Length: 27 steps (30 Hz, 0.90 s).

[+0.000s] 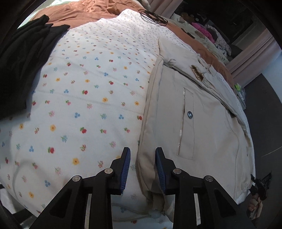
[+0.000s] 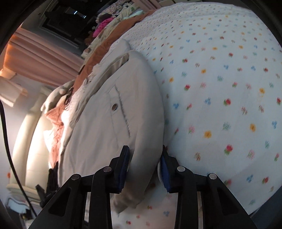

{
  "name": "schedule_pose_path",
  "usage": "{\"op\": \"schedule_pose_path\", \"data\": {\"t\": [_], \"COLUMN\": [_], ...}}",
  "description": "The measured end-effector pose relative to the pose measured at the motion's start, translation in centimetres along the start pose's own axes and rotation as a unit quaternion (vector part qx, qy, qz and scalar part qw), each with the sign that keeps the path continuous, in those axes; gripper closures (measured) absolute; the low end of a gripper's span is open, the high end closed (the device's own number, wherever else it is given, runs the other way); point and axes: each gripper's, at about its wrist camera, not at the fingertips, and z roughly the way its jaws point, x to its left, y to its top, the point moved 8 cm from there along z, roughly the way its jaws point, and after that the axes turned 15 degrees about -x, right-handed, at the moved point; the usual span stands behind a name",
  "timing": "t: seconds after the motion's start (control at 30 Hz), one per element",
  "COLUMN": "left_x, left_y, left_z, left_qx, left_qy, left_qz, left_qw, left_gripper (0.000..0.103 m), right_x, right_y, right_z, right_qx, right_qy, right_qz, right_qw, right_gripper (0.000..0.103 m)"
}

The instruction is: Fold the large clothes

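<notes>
The folded beige padded cotton jacket [image 1: 193, 109] runs lengthwise away from both claws, its near hem edge between the spread left gripper [image 1: 143, 156] and spread right gripper [image 2: 145, 155].

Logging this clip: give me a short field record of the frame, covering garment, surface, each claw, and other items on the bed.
garment: beige jacket, lying on the bed, snap pocket facing up
surface: white floral quilt
left claw: open, straddling the jacket's folded edge
right claw: open, jacket edge between its fingers
other items: black clothing at the far left; rust-orange blanket beyond the quilt
fold status: not finished
</notes>
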Motion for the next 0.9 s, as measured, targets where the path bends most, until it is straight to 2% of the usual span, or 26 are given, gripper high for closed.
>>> {"op": "schedule_pose_path", "data": {"t": [0.17, 0.57, 0.7, 0.9], "left_x": [-1.2, -3.1, -3.3, -2.9], "left_y": [-1.6, -0.7, -1.7, -3.4], "left_z": [-0.4, 2.4, 1.5, 0.0], "left_qx": [0.018, 0.023, 0.033, 0.046], "left_qy": [-0.032, -0.079, -0.093, -0.116], "left_qz": [-0.015, -0.056, -0.058, -0.072], "left_qw": [0.9992, 0.995, 0.9934, 0.9895], "left_gripper": [0.072, 0.072, 0.072, 0.072], "right_x": [1.2, 2.1, 2.0, 1.9], "right_y": [-1.7, -1.2, -1.4, -2.4], "right_z": [0.2, 2.6, 2.3, 1.7], "right_qx": [0.028, 0.019, 0.018, 0.029], "right_qy": [0.028, 0.029, 0.034, 0.066], "right_qz": [-0.004, 0.012, 0.014, 0.036], "right_qw": [0.999, 0.999, 0.999, 0.997], "right_gripper": [0.067, 0.067, 0.067, 0.067]}}
